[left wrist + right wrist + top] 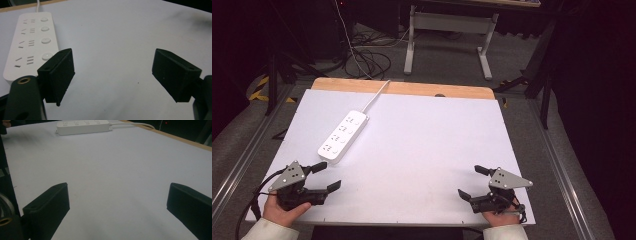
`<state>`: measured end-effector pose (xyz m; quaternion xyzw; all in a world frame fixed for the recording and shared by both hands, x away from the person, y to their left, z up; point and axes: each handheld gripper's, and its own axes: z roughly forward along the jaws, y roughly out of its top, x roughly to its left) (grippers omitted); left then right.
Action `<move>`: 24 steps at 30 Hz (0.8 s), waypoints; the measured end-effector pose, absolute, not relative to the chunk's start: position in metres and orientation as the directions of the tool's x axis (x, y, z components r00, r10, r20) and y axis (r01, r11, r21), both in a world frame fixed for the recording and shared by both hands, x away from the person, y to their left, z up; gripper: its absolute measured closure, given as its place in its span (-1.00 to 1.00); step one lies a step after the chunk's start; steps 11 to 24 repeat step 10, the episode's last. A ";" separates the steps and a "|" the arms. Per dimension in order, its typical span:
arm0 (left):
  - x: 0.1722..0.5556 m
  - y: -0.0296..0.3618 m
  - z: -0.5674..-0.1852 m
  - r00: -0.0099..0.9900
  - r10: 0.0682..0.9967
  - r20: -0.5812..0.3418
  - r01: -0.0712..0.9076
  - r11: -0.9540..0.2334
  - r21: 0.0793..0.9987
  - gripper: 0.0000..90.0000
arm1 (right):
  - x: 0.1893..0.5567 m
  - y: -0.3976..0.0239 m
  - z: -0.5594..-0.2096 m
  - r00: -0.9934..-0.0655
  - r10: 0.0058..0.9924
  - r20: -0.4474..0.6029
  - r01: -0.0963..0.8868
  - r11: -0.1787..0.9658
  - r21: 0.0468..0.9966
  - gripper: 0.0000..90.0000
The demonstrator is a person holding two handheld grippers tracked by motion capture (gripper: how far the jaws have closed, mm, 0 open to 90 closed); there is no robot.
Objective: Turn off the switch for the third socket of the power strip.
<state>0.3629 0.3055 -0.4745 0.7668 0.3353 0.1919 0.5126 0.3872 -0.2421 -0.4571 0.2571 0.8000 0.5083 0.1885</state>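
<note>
A white power strip with several sockets and round buttons lies on the left half of the white table, its cord running off over the far edge. My left gripper is held near the front left corner, open and empty, just short of the strip's near end. At the front right, my right gripper is open too, nothing between its jaws. From the right gripper view the strip lies far off across the bare table top.
The table has a wooden strip along its far edge. Behind it on the floor are loose cables and the white frame of another table. Metal rails run along both sides.
</note>
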 end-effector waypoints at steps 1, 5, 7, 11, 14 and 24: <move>0.363 0.305 -0.474 0.700 0.713 -0.049 0.317 -0.248 0.915 -0.58 | 0.387 -0.242 -0.457 -0.796 0.604 -0.041 0.220 0.352 0.910 -0.89; 0.362 0.305 -0.474 0.698 0.716 -0.028 0.307 -0.263 0.915 -0.58 | 0.387 -0.243 -0.457 -0.795 0.605 -0.042 0.220 0.353 0.909 -0.89; 0.362 0.306 -0.474 0.699 0.715 -0.017 0.297 -0.269 0.916 -0.58 | 0.387 -0.243 -0.457 -0.795 0.605 -0.046 0.217 0.355 0.909 -0.89; 0.361 0.306 -0.473 0.699 0.715 -0.014 0.294 -0.270 0.917 -0.58 | 0.387 -0.243 -0.457 -0.796 0.604 -0.045 0.217 0.354 0.910 -0.89; 0.361 0.306 -0.473 0.699 0.715 -0.014 0.294 -0.270 0.917 -0.58 | 0.387 -0.243 -0.457 -0.796 0.604 -0.045 0.217 0.354 0.910 -0.89; 0.361 0.306 -0.473 0.699 0.715 -0.014 0.294 -0.270 0.917 -0.58 | 0.387 -0.243 -0.457 -0.796 0.604 -0.045 0.217 0.354 0.910 -0.89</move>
